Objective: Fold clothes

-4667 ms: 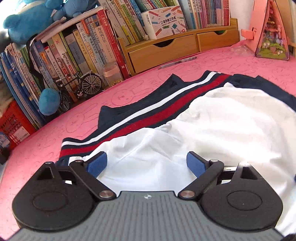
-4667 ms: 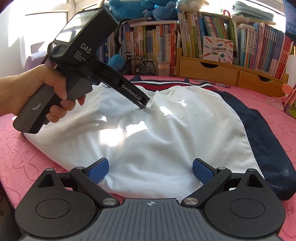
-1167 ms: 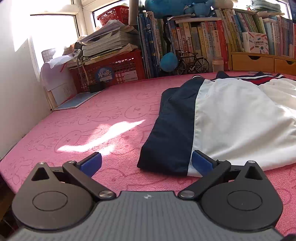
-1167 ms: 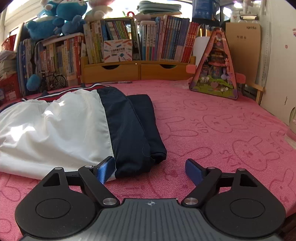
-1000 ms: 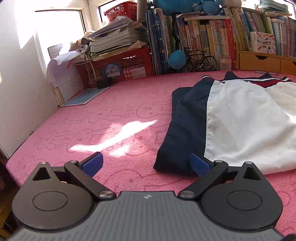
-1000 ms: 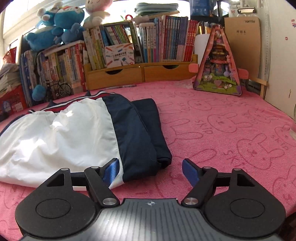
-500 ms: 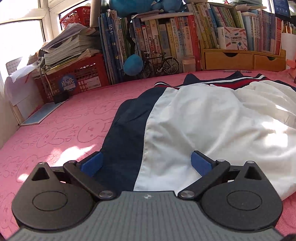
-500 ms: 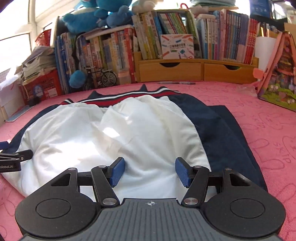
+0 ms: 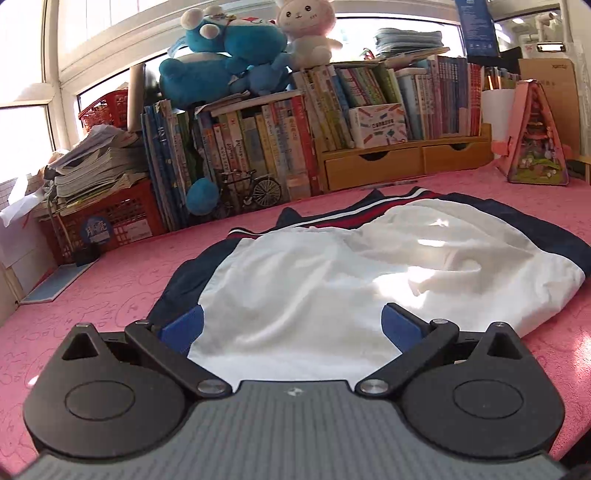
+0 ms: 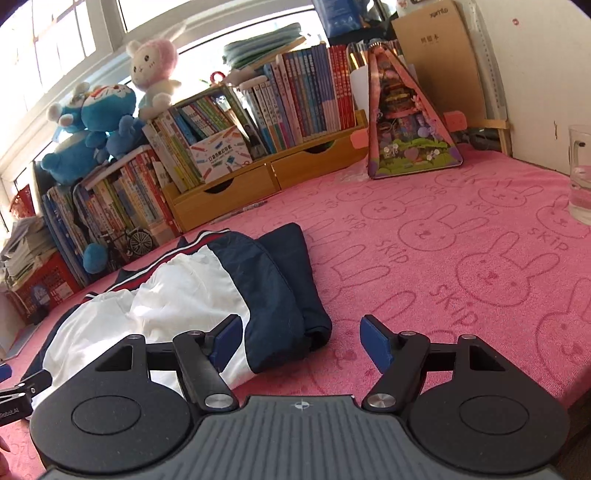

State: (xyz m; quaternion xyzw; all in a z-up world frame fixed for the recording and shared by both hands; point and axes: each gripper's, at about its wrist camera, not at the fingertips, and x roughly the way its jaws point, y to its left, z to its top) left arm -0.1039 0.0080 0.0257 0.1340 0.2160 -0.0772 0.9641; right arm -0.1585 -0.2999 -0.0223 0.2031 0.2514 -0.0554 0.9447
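since a second ago my left gripper [image 9: 291,325] has slid in from the bare pink bunny-print towel cloth [image 10: 461,258] to straddle the near hem of the white jacket with navy sides and red-striped collar [image 9: 314,280], jaws wide and holding nothing. my right gripper [image 10: 301,341] is opening, empty, over the jacket's near right navy corner. the jacket lies flat, long axis left-right, collar toward the wooden drawer shelf [image 10: 258,177], with open cloth to its right.

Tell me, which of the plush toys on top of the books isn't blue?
The rabbit, white and pink, sitting at the right end of the group; the plush toys beside it are blue.
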